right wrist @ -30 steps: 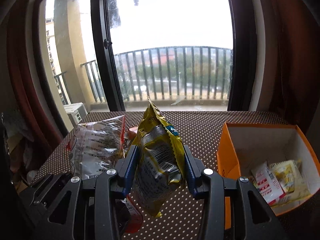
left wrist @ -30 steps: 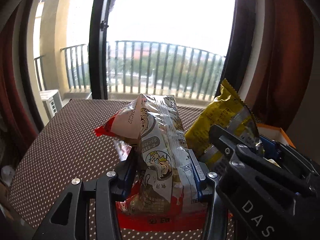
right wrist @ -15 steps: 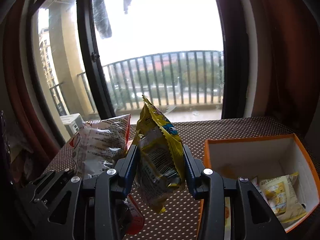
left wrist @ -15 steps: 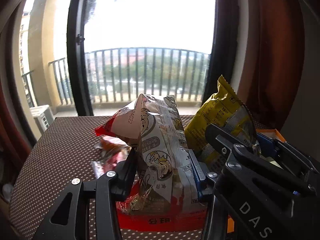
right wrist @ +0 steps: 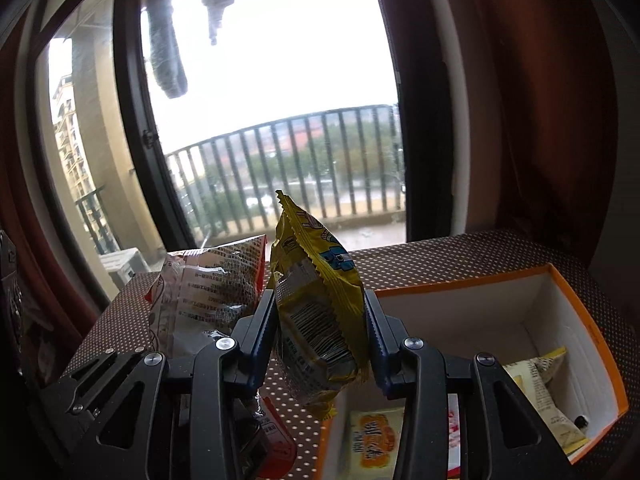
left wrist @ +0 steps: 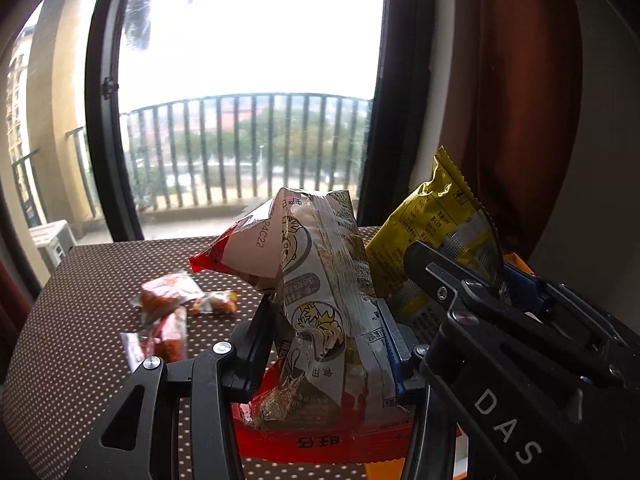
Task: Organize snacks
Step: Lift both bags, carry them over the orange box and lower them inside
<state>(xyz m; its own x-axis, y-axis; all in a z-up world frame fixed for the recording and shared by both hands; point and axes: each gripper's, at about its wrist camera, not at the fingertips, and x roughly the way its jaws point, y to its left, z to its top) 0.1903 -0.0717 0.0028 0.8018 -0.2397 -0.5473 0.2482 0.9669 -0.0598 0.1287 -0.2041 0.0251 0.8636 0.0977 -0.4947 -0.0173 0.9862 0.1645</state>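
Gripping a red-and-white snack bag between the pads of the left gripper, jaws pressed against both sides of it, bag standing upright and clear of the table. Clamping a yellow packet in the right gripper, jaws closed on its lower half, crimped top pointing up, bottom edge dangling free. Riding side by side, the right gripper just to the right of the left one in the left wrist view, the yellow packet nearly touching the red-and-white bag.

Hanging, in the right wrist view, over the near left corner of the orange box, white inside, already holding several small packets on its floor. Looking like the carrying step, both packets on their way to that box and neither yet let go.

Needing, next, to bring each packet well inside the box walls, lower it, then spread the jaws. Watching the crowding of the two grippers, likely better to drop one at a time.

Lying farther out on the dotted brown table, a few small red wrapped snacks, apparently waiting their turn. Beyond that, a window with balcony railing and a dark red curtain.
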